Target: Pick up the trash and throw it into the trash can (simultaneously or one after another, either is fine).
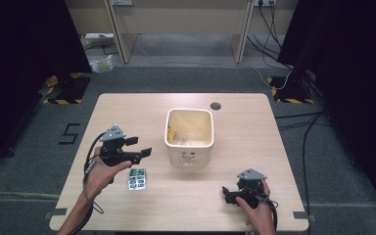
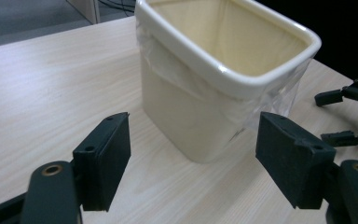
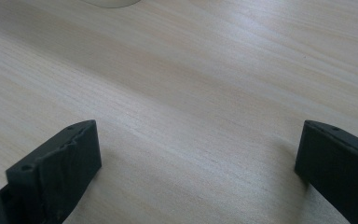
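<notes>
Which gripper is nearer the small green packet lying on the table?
Left. The left gripper hovers just above and left of the green packet; the right gripper sits far off to its right, near the table's front edge.

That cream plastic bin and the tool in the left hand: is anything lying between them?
No. Between the cream plastic bin and the left tool lies bare wooden tabletop, seen in the left gripper view.

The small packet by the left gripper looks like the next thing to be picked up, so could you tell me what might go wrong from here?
The packet lies flat on the table, so open jaws may slide over it or push it away. The left gripper hangs close to the bin; a swing could knock it. The bin's liner is loose at the rim and might snag a jaw.
</notes>
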`<state>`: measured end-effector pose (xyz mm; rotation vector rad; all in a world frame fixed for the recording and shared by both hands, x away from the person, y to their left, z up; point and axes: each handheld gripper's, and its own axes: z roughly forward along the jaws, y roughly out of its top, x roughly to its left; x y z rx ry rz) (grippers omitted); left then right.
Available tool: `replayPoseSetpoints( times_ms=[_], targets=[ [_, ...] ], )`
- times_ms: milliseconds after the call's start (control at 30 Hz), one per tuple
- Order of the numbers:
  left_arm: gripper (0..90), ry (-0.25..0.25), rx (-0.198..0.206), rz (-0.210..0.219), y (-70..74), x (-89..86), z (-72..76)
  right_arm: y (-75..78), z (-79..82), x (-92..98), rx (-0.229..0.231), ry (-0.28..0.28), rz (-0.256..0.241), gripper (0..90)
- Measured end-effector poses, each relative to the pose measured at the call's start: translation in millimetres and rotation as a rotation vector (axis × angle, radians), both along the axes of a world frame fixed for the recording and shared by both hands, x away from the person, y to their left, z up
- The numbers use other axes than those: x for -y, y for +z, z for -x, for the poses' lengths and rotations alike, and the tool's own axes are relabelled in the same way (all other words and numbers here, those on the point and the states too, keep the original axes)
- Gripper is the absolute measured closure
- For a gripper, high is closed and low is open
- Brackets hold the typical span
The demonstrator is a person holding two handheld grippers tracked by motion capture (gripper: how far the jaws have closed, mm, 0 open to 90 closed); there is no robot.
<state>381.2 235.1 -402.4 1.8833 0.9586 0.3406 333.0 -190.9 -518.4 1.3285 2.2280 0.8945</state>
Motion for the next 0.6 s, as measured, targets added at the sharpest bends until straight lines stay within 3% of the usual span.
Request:
replayPoseSetpoints(
  times_ms=[233, 600],
  targets=[
    [25.5, 0.030, -0.015, -0.019, -23.6, -3.3, 7.6, 0.0, 0.0, 0.0, 0.000, 0.000, 0.000, 0.3],
    [25.5, 0.067, -0.016, -0.040, -46.4, -6.7, 13.4, 0.0, 0.0, 0.0, 0.000, 0.000, 0.000, 0.3]
  ],
)
